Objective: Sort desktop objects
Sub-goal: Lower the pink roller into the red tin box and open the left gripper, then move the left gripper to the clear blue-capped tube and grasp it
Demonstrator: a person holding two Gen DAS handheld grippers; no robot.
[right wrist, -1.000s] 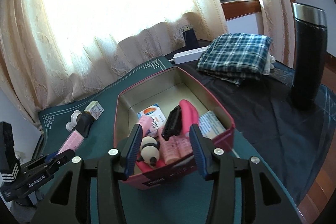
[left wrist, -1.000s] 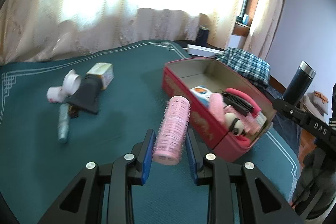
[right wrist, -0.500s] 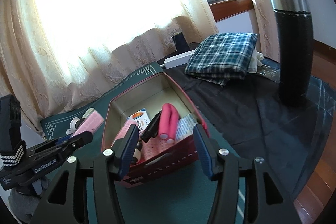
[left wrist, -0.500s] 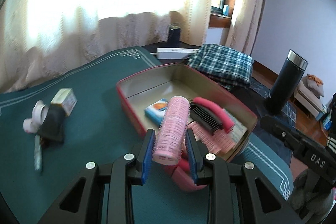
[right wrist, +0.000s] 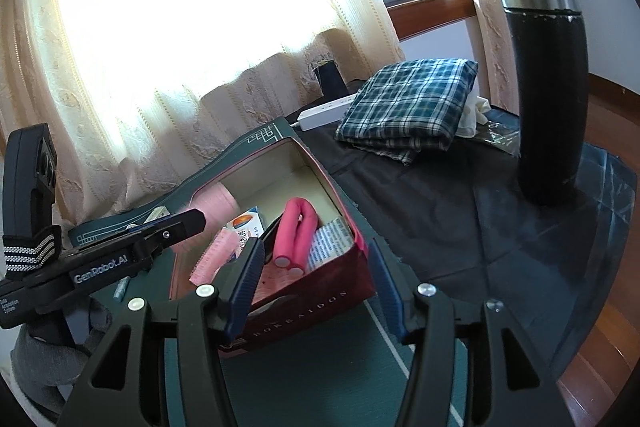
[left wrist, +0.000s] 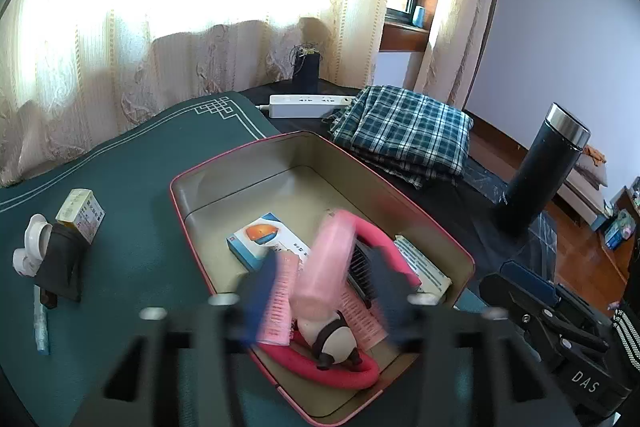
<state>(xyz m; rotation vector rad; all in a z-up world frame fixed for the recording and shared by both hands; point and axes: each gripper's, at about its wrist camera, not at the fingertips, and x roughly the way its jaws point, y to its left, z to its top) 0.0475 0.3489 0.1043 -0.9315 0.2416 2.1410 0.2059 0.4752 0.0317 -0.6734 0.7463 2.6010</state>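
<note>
In the left wrist view, my left gripper (left wrist: 320, 291) had travelled from beside the red box (left wrist: 436, 227) to above it, and its blurred fingers now stood apart, so I judged the pink hair roller (left wrist: 326, 263) released and dropping inside. The box already held a blue carton (left wrist: 260, 239), a comb (left wrist: 360, 267), a pink foam rod (left wrist: 320, 363) and a panda figure (left wrist: 336, 343). In the right wrist view, my right gripper (right wrist: 316, 287) waited spread and empty at the box's near wall (right wrist: 304, 311); the roller (right wrist: 214, 205) showed over the box's far left side.
</note>
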